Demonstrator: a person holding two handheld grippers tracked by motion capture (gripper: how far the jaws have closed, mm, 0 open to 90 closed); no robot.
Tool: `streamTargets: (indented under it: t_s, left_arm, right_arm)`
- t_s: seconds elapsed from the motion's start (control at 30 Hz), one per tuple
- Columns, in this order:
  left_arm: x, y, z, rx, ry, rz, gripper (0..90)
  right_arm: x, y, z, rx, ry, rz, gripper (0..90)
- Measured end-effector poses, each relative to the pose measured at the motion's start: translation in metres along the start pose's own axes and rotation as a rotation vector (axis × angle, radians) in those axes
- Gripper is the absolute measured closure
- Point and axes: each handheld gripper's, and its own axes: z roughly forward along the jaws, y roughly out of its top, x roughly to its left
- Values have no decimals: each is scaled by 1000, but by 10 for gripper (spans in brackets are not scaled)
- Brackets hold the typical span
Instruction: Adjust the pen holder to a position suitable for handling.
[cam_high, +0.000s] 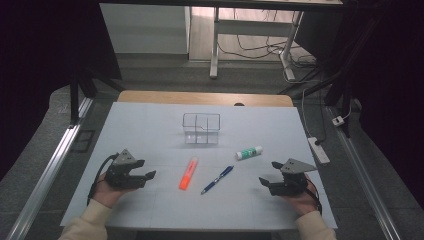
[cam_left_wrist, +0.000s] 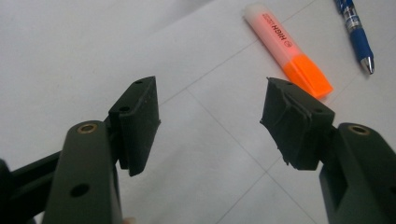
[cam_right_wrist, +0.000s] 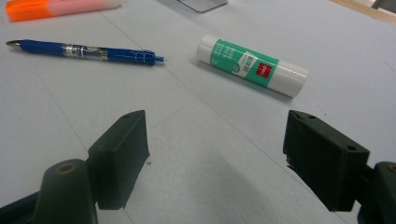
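High view took in the clear four-cell plastic box (cam_high: 201, 128) at mid-worktop (cam_high: 150, 125). Left claw (cam_high: 146, 169) gaped empty (right claw (cam_high: 267, 172) likewise), near the orange highlighter with translucent pink cap (cam_left_wrist: 287, 50), lying flat, lettering legible.

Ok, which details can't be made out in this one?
- Pen: left gripper view, rear end cut off by the top edge.
- Highlighter: right gripper view, partly cut off by the top edge.
- Glue stick label: high view, too small to read.
- Clear box contents: high view, too small to tell.
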Motion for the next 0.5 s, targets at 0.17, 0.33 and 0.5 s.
streamTargets:
  t_s: [0.17, 0.33, 0.5]
  left_arm:
    - [-3, 3, 2, 1, -6, 18, 362]
    - [-3, 3, 3, -1, -3, 17, 362]
    - [-3, 3, 2, -2, 0, 15, 362]
  right_arm:
    - [0, 0, -1, -1, 2, 1, 225]
    - [0, 0, -1, -2, 6, -1, 225]
    - [2, 1, -1, 3, 15, -19, 241]
